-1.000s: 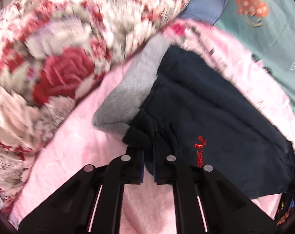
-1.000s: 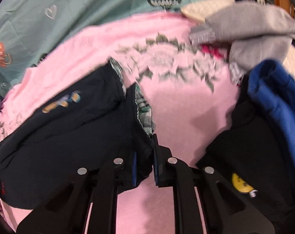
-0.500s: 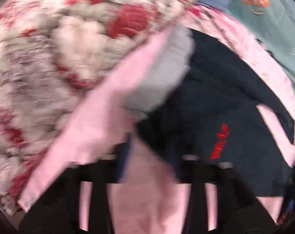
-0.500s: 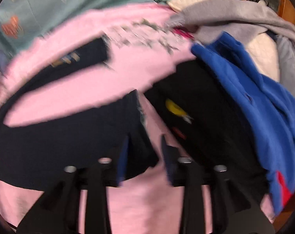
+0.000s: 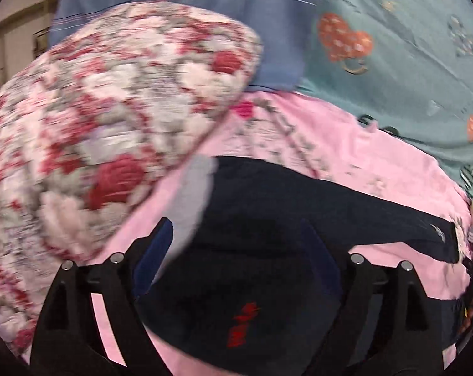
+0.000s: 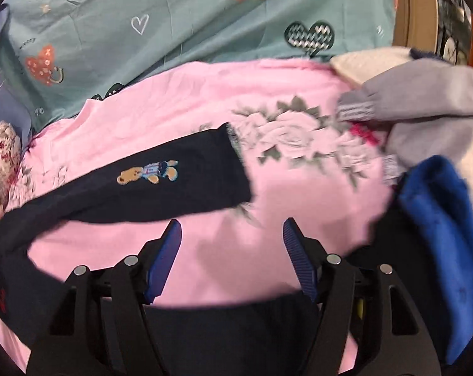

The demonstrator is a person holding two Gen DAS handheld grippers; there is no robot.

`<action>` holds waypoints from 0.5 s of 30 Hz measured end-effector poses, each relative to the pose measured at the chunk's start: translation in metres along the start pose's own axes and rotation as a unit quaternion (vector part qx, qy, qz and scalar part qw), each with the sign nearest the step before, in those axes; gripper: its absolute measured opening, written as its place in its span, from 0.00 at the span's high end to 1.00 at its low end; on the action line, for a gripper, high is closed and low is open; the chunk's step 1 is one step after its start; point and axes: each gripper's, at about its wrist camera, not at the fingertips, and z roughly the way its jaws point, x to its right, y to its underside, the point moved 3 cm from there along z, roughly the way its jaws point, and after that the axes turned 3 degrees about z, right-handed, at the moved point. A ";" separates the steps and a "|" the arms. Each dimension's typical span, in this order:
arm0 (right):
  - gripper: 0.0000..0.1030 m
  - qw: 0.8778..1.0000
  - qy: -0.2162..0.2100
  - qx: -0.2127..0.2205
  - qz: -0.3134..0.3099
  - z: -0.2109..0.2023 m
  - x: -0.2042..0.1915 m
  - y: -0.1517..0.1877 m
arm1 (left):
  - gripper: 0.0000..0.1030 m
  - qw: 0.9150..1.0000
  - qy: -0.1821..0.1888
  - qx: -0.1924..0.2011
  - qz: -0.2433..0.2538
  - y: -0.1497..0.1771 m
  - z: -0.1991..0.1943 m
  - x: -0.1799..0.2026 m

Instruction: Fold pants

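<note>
Where the two wrist views overlap, the largest surface is a pink blanket [image 6: 180,100] with a pale rose print, spread flat and carrying everything else. Behind it hangs a teal sheet [image 6: 173,9] printed with hearts, and beside that a blue striped cloth [image 5: 236,15]. A bulky quilt [image 5: 105,119] in red and white roses sits at the left of the left wrist view, its edge overlapping the blanket.

The pants [image 6: 186,185], dark navy, lie on the blanket. In the right wrist view one leg runs across the middle, with a small embroidered bear [image 6: 147,172] on it and a plaid lining showing at its end; a further dark band, which appears to be more of the same garment, crosses the bottom of the frame under the gripper. In the left wrist view the pants [image 5: 267,250] fill the lower centre, with a red embroidered mark [image 5: 242,319] near the bottom. A grey garment [image 5: 195,194] lies against their left edge, partly blurred.

At the right of the right wrist view sits a pile of other clothes: a grey sweatshirt [image 6: 424,100], a bright blue fleece [image 6: 439,225] and a black item [image 6: 377,244] beneath it.

Left gripper [image 5: 239,241]: jaws have just been opening and stand wide apart, pads clear of the cloth; the pants lie beyond and between them, not clamped.

Right gripper [image 6: 233,235]: jaws have just been opening and stand apart, with bare pink blanket between the blue pads [image 6: 164,260]. Nothing is gripped.
</note>
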 end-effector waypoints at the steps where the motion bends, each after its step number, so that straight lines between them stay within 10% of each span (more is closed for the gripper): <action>1: 0.34 1.000 -0.003 -0.009 0.011 0.012 -0.004 -0.004 | 0.15 1.000 0.007 -0.001 0.007 0.000 0.007 0.013; 15: 0.51 0.996 0.025 -0.065 0.063 0.080 -0.012 -0.017 | 0.15 0.998 -0.016 -0.050 0.025 0.025 0.093 0.021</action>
